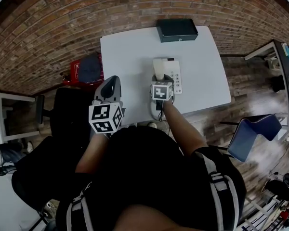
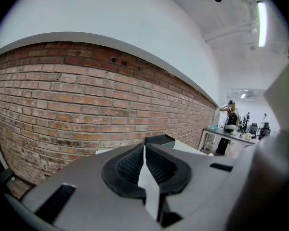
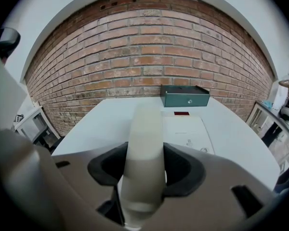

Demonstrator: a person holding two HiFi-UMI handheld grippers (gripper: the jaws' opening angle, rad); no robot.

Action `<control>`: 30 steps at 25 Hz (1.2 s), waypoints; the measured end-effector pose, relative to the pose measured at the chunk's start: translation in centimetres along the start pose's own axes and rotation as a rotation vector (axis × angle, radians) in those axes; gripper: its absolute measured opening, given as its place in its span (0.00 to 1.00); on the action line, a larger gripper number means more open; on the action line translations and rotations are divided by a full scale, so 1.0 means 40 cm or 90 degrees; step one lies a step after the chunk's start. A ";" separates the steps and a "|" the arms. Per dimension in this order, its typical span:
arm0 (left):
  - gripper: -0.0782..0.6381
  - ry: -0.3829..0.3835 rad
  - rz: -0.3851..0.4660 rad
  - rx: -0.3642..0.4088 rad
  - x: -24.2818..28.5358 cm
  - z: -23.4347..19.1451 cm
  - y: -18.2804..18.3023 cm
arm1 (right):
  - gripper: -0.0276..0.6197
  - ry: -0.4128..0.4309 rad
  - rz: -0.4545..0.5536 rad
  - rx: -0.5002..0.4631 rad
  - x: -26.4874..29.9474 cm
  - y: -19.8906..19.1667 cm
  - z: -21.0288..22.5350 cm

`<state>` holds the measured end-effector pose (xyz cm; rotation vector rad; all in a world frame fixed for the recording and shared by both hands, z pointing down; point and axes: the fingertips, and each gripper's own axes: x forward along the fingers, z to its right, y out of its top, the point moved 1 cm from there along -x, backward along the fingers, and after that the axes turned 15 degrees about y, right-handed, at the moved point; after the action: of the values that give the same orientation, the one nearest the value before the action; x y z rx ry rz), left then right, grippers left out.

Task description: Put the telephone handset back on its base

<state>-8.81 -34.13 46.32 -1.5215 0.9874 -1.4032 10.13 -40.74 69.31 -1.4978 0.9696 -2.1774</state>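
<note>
The cream telephone handset (image 3: 144,148) stands between the pads of my right gripper (image 3: 144,172), which is shut on it. In the head view this gripper (image 1: 160,82) holds the handset (image 1: 158,67) over the left side of the white telephone base (image 1: 175,79) on the white table (image 1: 130,57). In the right gripper view the base (image 3: 189,131) lies just right of the handset. Whether the handset touches the base cannot be told. My left gripper (image 1: 109,91) hangs near the table's front left edge, its jaws shut with nothing between them (image 2: 144,163).
A dark green box (image 1: 177,30) stands at the table's far edge, also seen as the box (image 3: 184,96) behind the base. A black office chair (image 1: 67,114) and red item (image 1: 78,70) sit left of the table, a blue chair (image 1: 253,134) to the right. A brick wall runs behind.
</note>
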 end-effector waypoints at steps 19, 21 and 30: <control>0.13 0.004 -0.005 -0.002 -0.002 -0.012 -0.003 | 0.36 -0.006 -0.018 0.015 0.021 -0.017 0.003; 0.13 0.001 -0.004 -0.002 -0.002 -0.007 -0.004 | 0.36 0.001 -0.013 0.015 0.020 -0.017 0.003; 0.13 -0.017 -0.003 -0.009 0.005 0.017 -0.009 | 0.43 0.025 0.120 -0.017 -0.047 0.071 -0.018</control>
<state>-8.09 -34.15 46.70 -1.5494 0.9809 -1.3782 9.90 -41.41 65.89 -1.3221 1.1094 -2.0750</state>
